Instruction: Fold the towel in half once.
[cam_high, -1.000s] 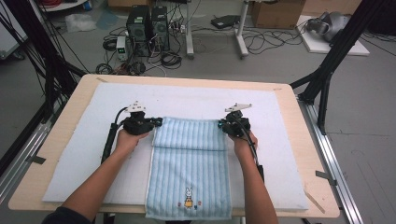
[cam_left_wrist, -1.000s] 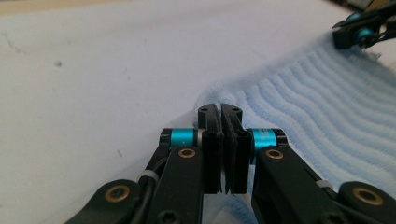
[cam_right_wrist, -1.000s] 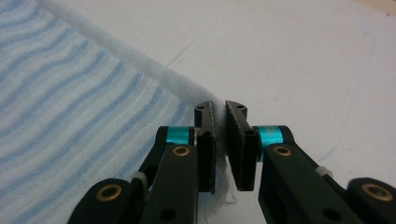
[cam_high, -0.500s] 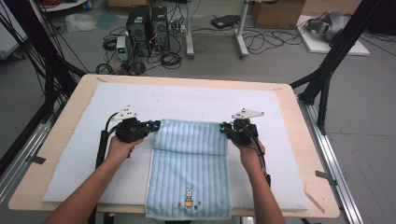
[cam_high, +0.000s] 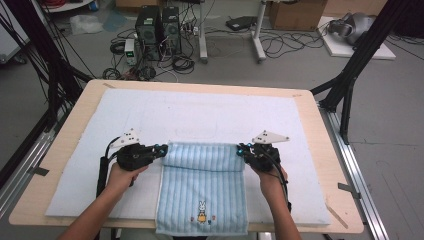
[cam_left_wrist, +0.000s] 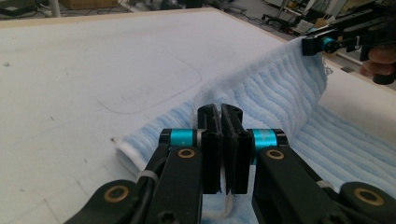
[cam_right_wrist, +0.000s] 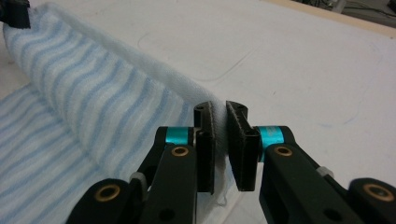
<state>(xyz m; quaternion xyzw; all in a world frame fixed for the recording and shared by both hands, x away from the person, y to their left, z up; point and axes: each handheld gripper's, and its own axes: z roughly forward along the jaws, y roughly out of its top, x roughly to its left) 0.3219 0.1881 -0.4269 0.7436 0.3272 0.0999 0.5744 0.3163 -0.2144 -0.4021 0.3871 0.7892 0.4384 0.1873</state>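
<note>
We are holding the left hand-held gripper (cam_high: 161, 150) at the left end of the raised fold of the blue striped towel (cam_high: 202, 200), its jaws pressed together on the towel's corner, and the cloth is lying to this gripper's right, toward the middle of the worktop (cam_high: 75, 110). The fold's long axis is running left to right, parallel to the worktop's near edge, while the rest of the towel is stretching flat from the fold to that near edge, where the end with the small rabbit picture (cam_high: 201, 211) is hanging just over it. We are gripping the right end of the same fold with the right hand-held gripper (cam_high: 241, 150), its jaws likewise pinching the corner, so each hand is sitting nearest its own corner and neither is better placed than the other. We judge that the coming move is turning on carrying both corners evenly toward the near edge, keeping the fold line square to that edge. The high view is giving us the whole layout and the flat lower half, whereas the left gripper view (cam_left_wrist: 222, 140) is showing the doubled layer rising as a ridge toward the far gripper, and the right gripper view (cam_right_wrist: 220, 144) is showing a thin sliver of cloth caught between the pads.
</note>
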